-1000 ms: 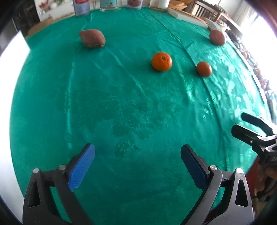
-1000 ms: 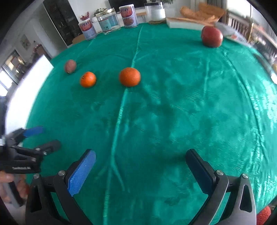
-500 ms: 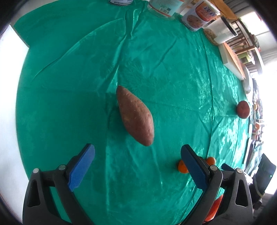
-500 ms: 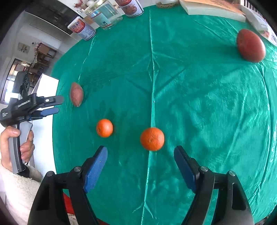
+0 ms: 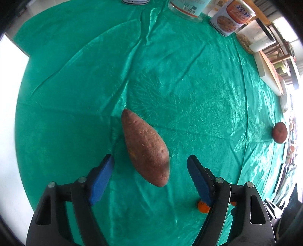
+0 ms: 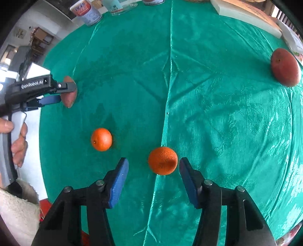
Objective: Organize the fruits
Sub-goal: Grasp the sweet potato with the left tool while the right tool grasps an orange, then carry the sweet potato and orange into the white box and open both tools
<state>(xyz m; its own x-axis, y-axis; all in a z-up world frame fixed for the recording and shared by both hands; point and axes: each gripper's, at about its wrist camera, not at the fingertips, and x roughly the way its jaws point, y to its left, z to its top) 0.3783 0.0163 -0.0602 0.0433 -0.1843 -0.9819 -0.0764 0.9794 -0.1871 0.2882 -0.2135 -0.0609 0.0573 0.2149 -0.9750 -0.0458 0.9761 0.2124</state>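
Straddling the sweet potato (image 5: pixel 145 149), the left gripper (image 5: pixel 150 170) hangs with its blue pads (image 5: pixel 101 179) spread apart, one on each side of the tuber's blunt near end and neither touching it. The sweet potato is reddish brown and dimpled, tapered to a point at its far end, and lies flat on the green tablecloth (image 5: pixel 189 85). Beyond it, at the cloth's far edge, stand a printed can (image 5: pixel 231 16) and a clear jar (image 5: pixel 187 7); well to its right lies a dull red round fruit (image 5: pixel 279 132), and a small orange (image 5: pixel 203 206) peeks out just behind the gripper's right finger. Half a second ago the pads stood wider and the sweet potato lay further ahead of them; now the fingers have narrowed and come up alongside it. In the right wrist view, the right gripper (image 6: pixel 153 168) is likewise open around the larger orange (image 6: pixel 162 160), whose pebbled skin is bright and whose right side sits very close to the right pad, contact not clear. The smaller, smoother orange (image 6: pixel 101 139) rests near its left, apart from the fingers. Further left, the left gripper (image 6: pixel 55 92) reaches over the sweet potato (image 6: pixel 70 94), held by the person's left hand (image 6: pixel 17 140). A red mango (image 6: pixel 285 70) lies far right. Earlier this orange sat ahead of the wider pads; now it is between them.
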